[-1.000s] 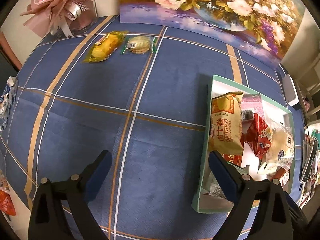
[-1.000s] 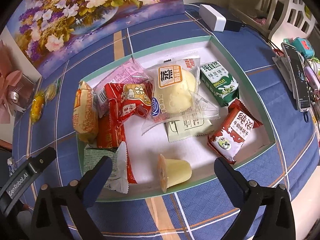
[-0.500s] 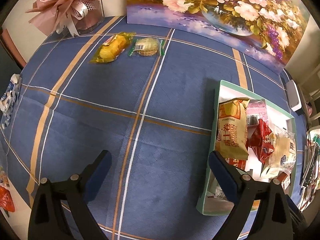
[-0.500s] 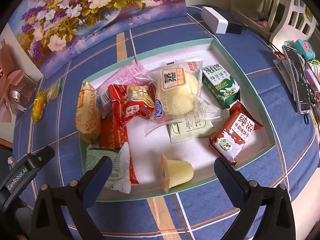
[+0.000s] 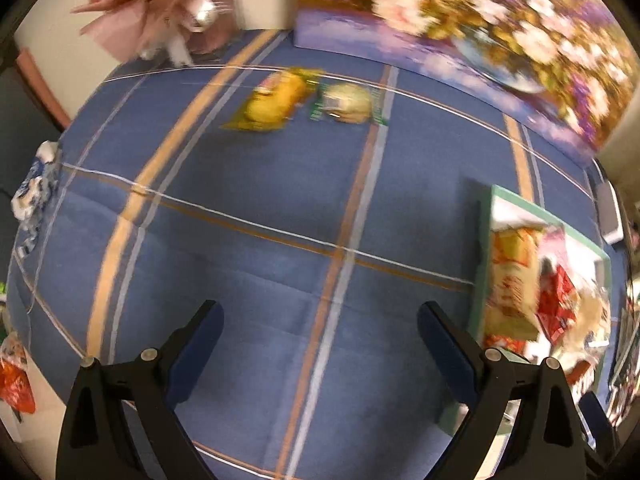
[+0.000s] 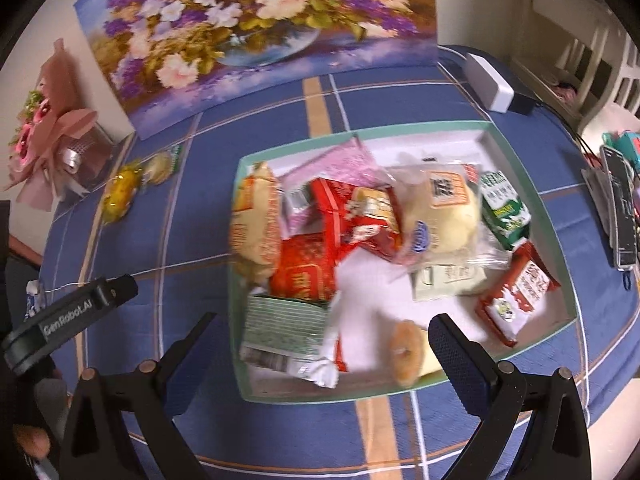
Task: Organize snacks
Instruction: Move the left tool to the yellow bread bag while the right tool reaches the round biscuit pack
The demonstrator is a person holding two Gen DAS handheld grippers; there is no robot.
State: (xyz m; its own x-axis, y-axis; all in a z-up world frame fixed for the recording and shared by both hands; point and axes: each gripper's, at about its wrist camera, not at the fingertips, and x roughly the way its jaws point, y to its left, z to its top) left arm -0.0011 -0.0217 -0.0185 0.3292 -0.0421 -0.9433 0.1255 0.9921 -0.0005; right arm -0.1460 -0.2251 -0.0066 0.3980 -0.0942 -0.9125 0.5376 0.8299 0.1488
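Observation:
A green-rimmed tray [image 6: 400, 130] on the blue plaid tablecloth holds several wrapped snacks: an orange packet [image 6: 256, 224], red packets [image 6: 356, 216], a bun in clear wrap [image 6: 444, 216], a green biscuit box [image 6: 506, 210] and a jelly cup [image 6: 408, 350]. The tray also shows at right in the left wrist view [image 5: 486, 240]. Two loose snacks lie far back: a yellow packet [image 5: 272, 100] and a round biscuit pack [image 5: 348, 102]. My left gripper [image 5: 318, 328] is open and empty over bare cloth. My right gripper [image 6: 320, 340] is open and empty above the tray's near edge.
A flower painting [image 6: 260, 28] stands at the back of the table. A pink bouquet [image 5: 180, 4] sits at the back left. A white box [image 6: 490, 82] and phones [image 6: 618, 208] lie to the right. Wrappers [image 5: 34, 192] hang at the left table edge.
My left gripper has swung left and forward, so the loose snacks look nearer and the tray has slid to the right edge. My right gripper has shifted right over the tray.

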